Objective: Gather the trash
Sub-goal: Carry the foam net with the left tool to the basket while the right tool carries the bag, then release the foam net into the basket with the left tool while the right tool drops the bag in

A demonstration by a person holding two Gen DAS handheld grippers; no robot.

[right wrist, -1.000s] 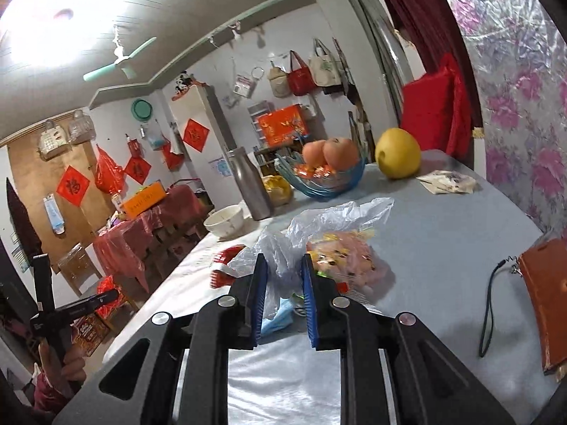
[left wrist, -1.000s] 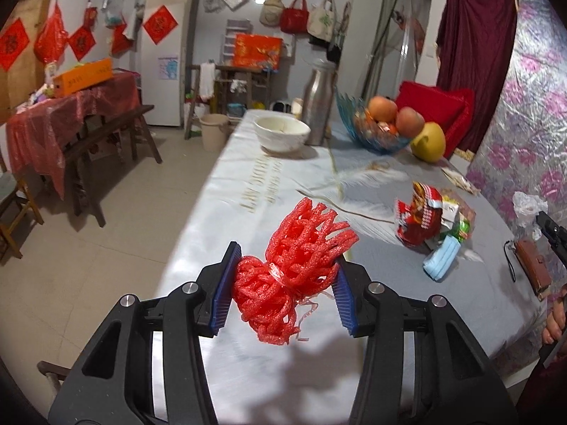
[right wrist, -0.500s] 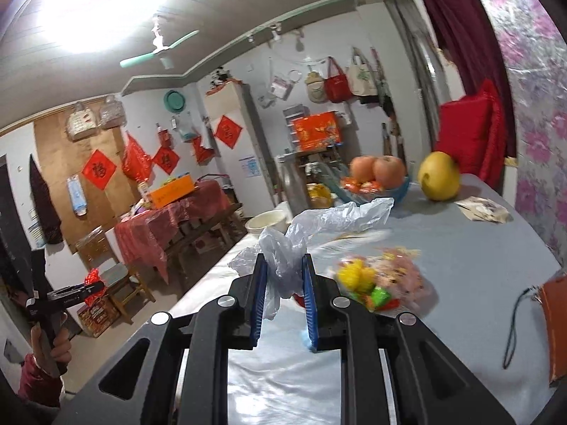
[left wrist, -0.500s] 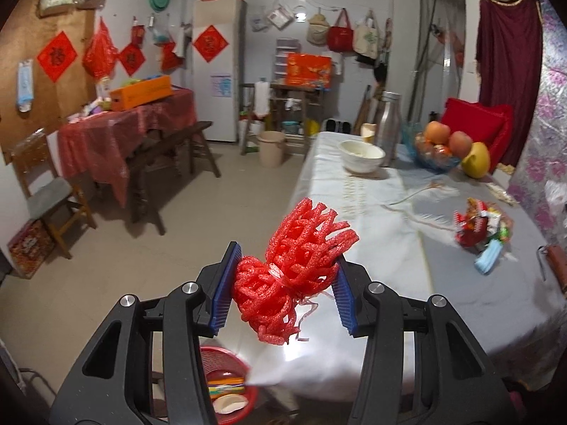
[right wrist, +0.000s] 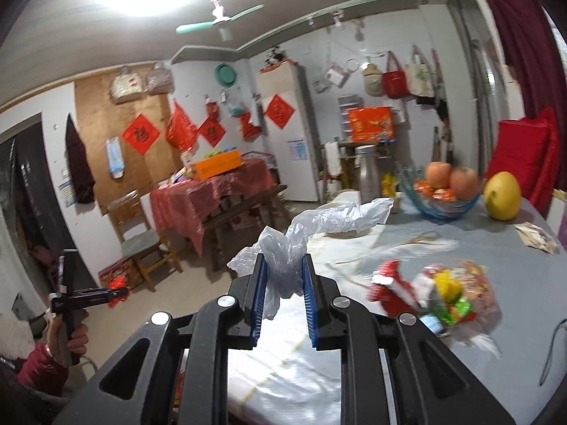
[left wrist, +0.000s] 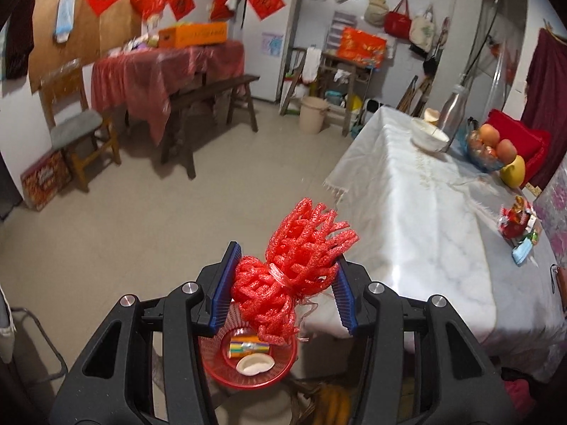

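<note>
My left gripper [left wrist: 283, 283] is shut on a red foam fruit net [left wrist: 294, 265], held off the table's near-left corner and above a red trash basket [left wrist: 219, 368] on the floor that holds a coloured wrapper and a white scrap. My right gripper [right wrist: 283, 294] is shut on a crumpled clear plastic bag [right wrist: 304, 230], raised over the white-clothed table [right wrist: 496, 248]. A pile of wrappers [right wrist: 436, 290] and a light-blue face mask [left wrist: 522, 253] lie on the table. In the right wrist view, the left gripper [right wrist: 117, 292] shows far left with the red net, in a person's hand.
On the table stand a white bowl [left wrist: 428, 138], a steel flask [left wrist: 453, 109], a blue fruit bowl [right wrist: 443, 198], a yellow pomelo [right wrist: 503, 196] and a paper scrap [right wrist: 538, 237]. A chair [left wrist: 78, 127], a bench [left wrist: 209, 95] and a red-covered side table [left wrist: 166, 71] stand across the tiled floor.
The left gripper has swung left, off the tabletop, bringing the red basket into view beneath the net. The right gripper has risen and turned left with the plastic bag, away from the wrapper pile.
</note>
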